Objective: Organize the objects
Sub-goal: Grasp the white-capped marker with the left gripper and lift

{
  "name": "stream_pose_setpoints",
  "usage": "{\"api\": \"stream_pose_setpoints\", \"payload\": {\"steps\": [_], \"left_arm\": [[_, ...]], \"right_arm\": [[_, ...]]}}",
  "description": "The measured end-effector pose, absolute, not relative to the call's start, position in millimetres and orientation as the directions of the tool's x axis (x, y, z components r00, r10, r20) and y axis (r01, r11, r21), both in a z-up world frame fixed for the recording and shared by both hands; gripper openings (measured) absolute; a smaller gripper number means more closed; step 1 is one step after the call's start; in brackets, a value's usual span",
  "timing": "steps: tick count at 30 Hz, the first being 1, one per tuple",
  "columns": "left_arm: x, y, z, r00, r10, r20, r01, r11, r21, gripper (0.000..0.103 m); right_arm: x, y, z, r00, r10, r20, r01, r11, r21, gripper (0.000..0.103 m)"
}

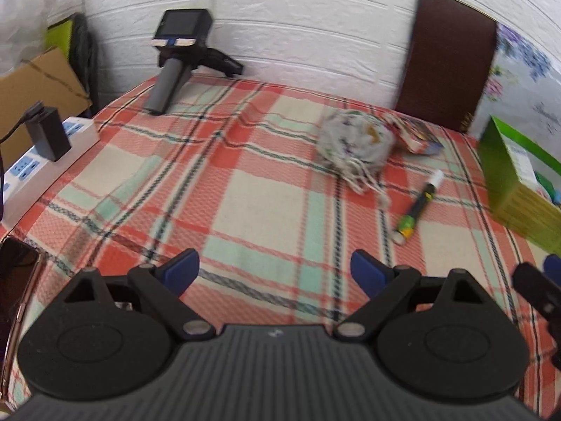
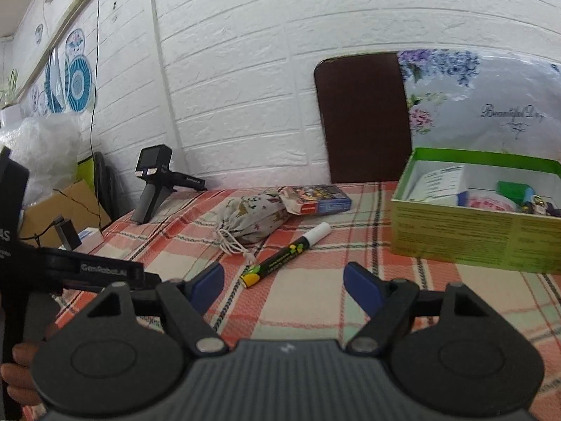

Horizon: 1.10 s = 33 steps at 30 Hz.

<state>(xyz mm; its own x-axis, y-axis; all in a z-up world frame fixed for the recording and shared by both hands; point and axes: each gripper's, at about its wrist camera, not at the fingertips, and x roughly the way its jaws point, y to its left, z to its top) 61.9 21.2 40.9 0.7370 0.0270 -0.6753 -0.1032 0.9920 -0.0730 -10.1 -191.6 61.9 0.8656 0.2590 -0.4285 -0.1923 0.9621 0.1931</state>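
A: Item one, readable lettering?
B: White print "GenRobot.AI" on the black arm of the left gripper [image 2: 105, 269], at nine o'clock in the right wrist view. On the black block at the far left edge, only "AS" shows; the rest is cut off.

A: Item two?
B: Script "Beautiful Day" on the floral cushion [image 2: 491, 105], at two o'clock, against the wall.

A: The green box [image 2: 473, 242], the marker [image 2: 285, 254], the card pack [image 2: 317, 199]?
B: All printed, all too small or blurred to read.

A: Left wrist view?
B: Gilt marks at the foot of the brown book [image 1: 452, 59], not legible.
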Motion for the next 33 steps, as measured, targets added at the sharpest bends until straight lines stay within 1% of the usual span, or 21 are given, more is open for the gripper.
{"api": "stream_pose_setpoints", "payload": {"steps": [4, 7, 8, 10, 11, 12, 13, 15, 18, 20, 22, 25, 27, 29, 30, 31, 33], "left_arm": [[72.3, 41.5, 39.3, 0.732, 0.030, -0.681, -0.143, 0.984, -0.110, 0.095], [75.7, 49.8, 37.9, 0.725, 0.028, -0.688, -0.160, 0.979, -0.129, 0.094], [75.5, 50.3, 38.1, 0.725, 0.023, -0.689, -0.157, 0.979, -0.132, 0.093], [74.6, 50.0, 38.4, 0.725, -0.001, -0.689, -0.133, 0.981, -0.142, 0.090], [74.4, 47.5, 38.4, 0.724, -0.018, -0.689, -0.114, 0.983, -0.146, 0.089], [74.5, 43.5, 37.9, 0.720, -0.034, -0.693, -0.094, 0.985, -0.146, 0.086], [74.8, 38.5, 37.1, 0.714, -0.051, -0.699, -0.075, 0.986, -0.148, 0.084], [73.8, 25.2, 35.6, 0.699, -0.090, -0.710, -0.038, 0.986, -0.162, 0.083], [68.0, -0.9, 34.5, 0.679, -0.136, -0.722, 0.028, 0.987, -0.160, 0.083], [63.9, -17.9, 33.3, 0.660, -0.147, -0.737, 0.055, 0.988, -0.147, 0.083], [61.0, -30.3, 30.6, 0.620, -0.185, -0.762, 0.073, 0.981, -0.178, 0.083], [61.2, -40.8, 22.4, 0.513, -0.302, -0.803, 0.073, 0.948, -0.310, 0.083], [60.3, -46.0, 21.9, 0.489, -0.341, -0.803, 0.052, 0.930, -0.363, 0.082], [62.5, -52.8, 21.4, 0.451, -0.398, -0.799, 0.040, 0.903, -0.427, 0.074], [63.6, -57.0, 21.8, 0.438, -0.413, -0.798, 0.035, 0.895, -0.444, 0.060], [64.6, -64.0, 22.8, 0.429, -0.415, -0.802, 0.042, 0.896, -0.441, 0.044], [66.1, -81.5, 29.6, 0.431, -0.419, -0.799, 0.070, 0.898, -0.433, 0.031]], "right_arm": [[60.7, -176.2, 44.7, 0.822, 0.241, -0.516, -0.137, 0.963, 0.232, 0.078], [109.7, -164.9, 24.3, 0.766, 0.223, -0.603, -0.089, 0.965, 0.245, 0.078], [117.3, -161.2, 17.4, 0.752, 0.223, -0.620, -0.090, 0.967, 0.239, 0.068], [111.1, -153.7, 11.5, 0.764, 0.223, -0.606, -0.140, 0.973, 0.181, 0.036], [103.4, -152.7, 10.8, 0.758, 0.238, -0.607, -0.168, 0.971, 0.171, 0.024], [93.8, -154.1, 9.5, 0.750, 0.265, -0.606, -0.194, 0.964, 0.181, 0.018], [80.6, -156.0, 8.9, 0.745, 0.285, -0.603, -0.215, 0.958, 0.187, 0.018], [50.9, -161.7, 9.2, 0.748, 0.301, -0.592, -0.236, 0.954, 0.186, 0.018], [9.8, -179.3, 9.7, 0.737, 0.349, -0.578, -0.249, 0.936, 0.249, 0.018], [-7.2, -198.3, 10.2, 0.712, 0.411, -0.569, -0.228, 0.902, 0.367, 0.018], [-14.8, -218.9, 6.7, 0.676, 0.499, -0.542, -0.182, 0.826, 0.533, 0.018], [-17.5, -239.8, -0.8, 0.649, 0.597, -0.472, -0.133, 0.699, 0.702, 0.018], [-20.6, -244.0, -0.5, 0.642, 0.637, -0.428, -0.143, 0.647, 0.749, 0.018], [-24.6, -242.7, 3.1, 0.640, 0.664, -0.387, -0.186, 0.622, 0.760, 0.018], [-26.5, -242.4, 5.7, 0.641, 0.671, -0.373, -0.207, 0.619, 0.758, 0.018], [-28.8, -243.3, 8.4, 0.649, 0.670, -0.361, -0.223, 0.621, 0.751, 0.018], [-31.9, -248.9, 11.1, 0.669, 0.657, -0.349, -0.232, 0.630, 0.741, 0.018]]}}
